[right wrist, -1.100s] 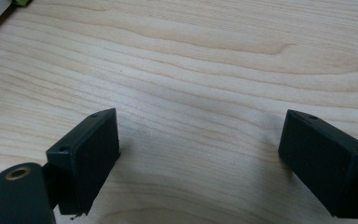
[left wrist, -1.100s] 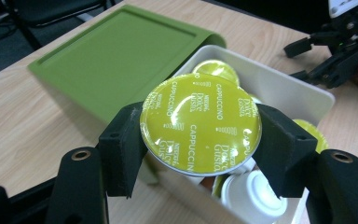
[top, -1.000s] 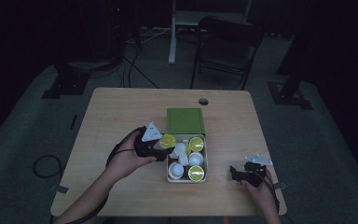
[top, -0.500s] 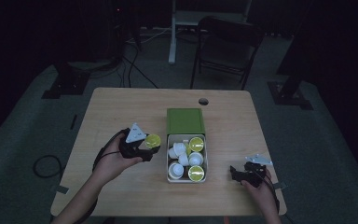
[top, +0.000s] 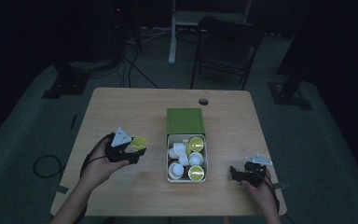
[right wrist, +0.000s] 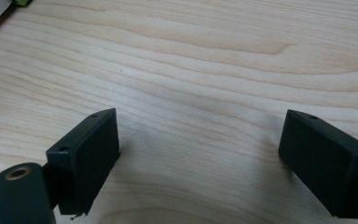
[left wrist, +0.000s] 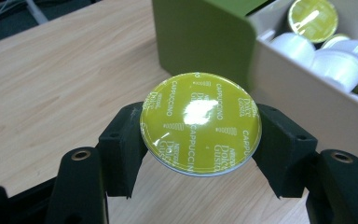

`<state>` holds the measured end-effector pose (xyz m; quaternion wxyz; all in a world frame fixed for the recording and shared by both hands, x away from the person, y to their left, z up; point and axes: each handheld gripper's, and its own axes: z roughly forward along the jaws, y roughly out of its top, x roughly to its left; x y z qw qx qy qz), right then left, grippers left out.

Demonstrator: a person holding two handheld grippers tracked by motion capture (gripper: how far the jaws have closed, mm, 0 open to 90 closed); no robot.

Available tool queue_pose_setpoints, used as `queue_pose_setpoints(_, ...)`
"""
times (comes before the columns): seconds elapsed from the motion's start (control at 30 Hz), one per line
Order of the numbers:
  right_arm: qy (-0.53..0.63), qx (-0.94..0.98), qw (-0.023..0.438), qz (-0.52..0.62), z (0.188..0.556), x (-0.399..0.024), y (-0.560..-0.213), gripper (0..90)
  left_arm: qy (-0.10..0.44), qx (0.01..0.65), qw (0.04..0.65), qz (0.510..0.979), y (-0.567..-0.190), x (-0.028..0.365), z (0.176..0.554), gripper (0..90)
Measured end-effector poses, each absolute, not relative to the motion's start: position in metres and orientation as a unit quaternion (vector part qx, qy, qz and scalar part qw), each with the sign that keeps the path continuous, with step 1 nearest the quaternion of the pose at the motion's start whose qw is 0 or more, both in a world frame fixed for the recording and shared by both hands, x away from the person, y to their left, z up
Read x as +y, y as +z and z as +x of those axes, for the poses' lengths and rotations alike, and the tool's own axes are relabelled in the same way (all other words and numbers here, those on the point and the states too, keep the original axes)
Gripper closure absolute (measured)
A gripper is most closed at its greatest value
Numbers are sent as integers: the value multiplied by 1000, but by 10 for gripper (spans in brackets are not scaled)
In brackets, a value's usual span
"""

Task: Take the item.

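One capsule point(left wrist: 200, 122) between jaws

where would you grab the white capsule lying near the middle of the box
Probably across its tapered white body, coming from straight above: the white capsule lies packed among others in the open box, whose walls block a sideways approach. The free right gripper is nearest.

The box point(top: 186, 175) is sitting mid-table point(top: 135, 107), its lid point(top: 185, 121) lying just behind it — capsules point(top: 196, 158) are lying inside. Left of the box, apart from it, the left gripper point(top: 137, 150) is holding a capsule point(left wrist: 200, 122) over the table. The right gripper point(top: 235, 173) is resting right of the box — near the front edge.
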<state>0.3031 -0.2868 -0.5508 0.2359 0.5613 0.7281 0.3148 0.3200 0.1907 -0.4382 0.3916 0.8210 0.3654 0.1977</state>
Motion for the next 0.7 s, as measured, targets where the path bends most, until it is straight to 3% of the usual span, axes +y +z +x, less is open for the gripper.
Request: queue_pose_setpoints(0.7,315,728,236,561,303,-287,-551,118,205,411,389,799,-463,226,310,384)
